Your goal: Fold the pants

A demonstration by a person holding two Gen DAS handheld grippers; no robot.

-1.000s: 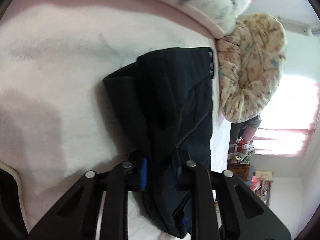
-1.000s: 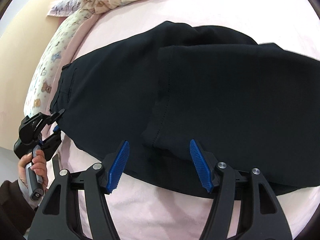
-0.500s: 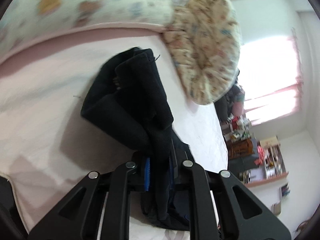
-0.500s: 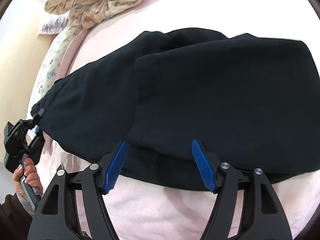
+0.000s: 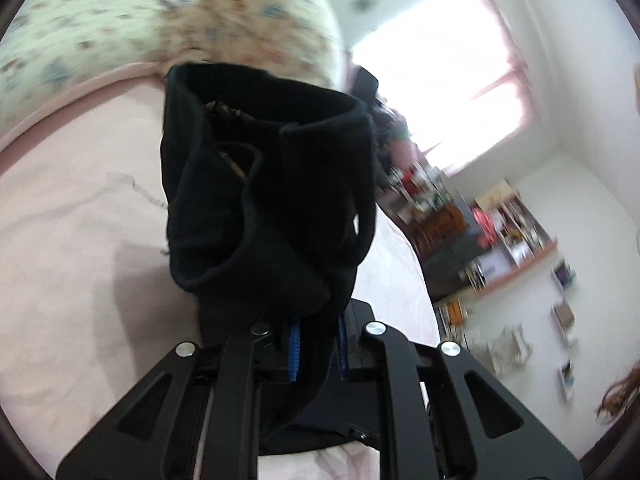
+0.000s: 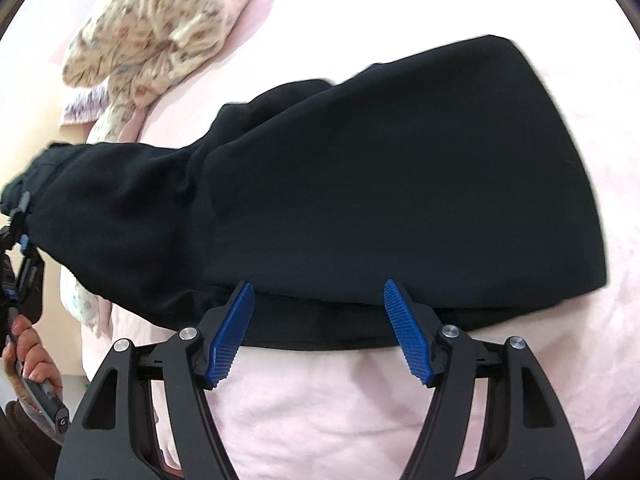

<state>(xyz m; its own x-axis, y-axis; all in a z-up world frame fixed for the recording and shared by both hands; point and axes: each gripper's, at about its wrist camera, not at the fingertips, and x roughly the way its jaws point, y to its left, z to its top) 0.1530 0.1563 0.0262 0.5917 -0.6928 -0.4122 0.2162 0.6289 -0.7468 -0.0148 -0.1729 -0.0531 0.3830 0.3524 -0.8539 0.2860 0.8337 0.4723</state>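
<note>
Now that the left hand-held gripper point(image 5: 316, 346) has lifted one end of the pants point(image 6: 380, 184) off the bed point(image 6: 340, 412), the fold is under way rather than merely set up. A second ago that end lay flat on the pink sheet; in the left wrist view it now hangs bunched above the fingers, which are clamped tight on the black cloth. The camera has also tipped up, so the window and shelves beyond the bed show where only the sheet did before.

Nearest the pants on the other side, the right hand-held gripper point(image 6: 320, 334) hovers at the near hem with its blue pads well apart and nothing between them, touching no cloth as far as I can tell. Its spread has widened slightly over the last second. The pants lie across the middle of the bed, already doubled once, with the raised end at the left. Beyond the pants, a floral quilt point(image 6: 156, 28) is heaped at the far edge.

I judge the lifted end is about to be carried over the flat part.
</note>
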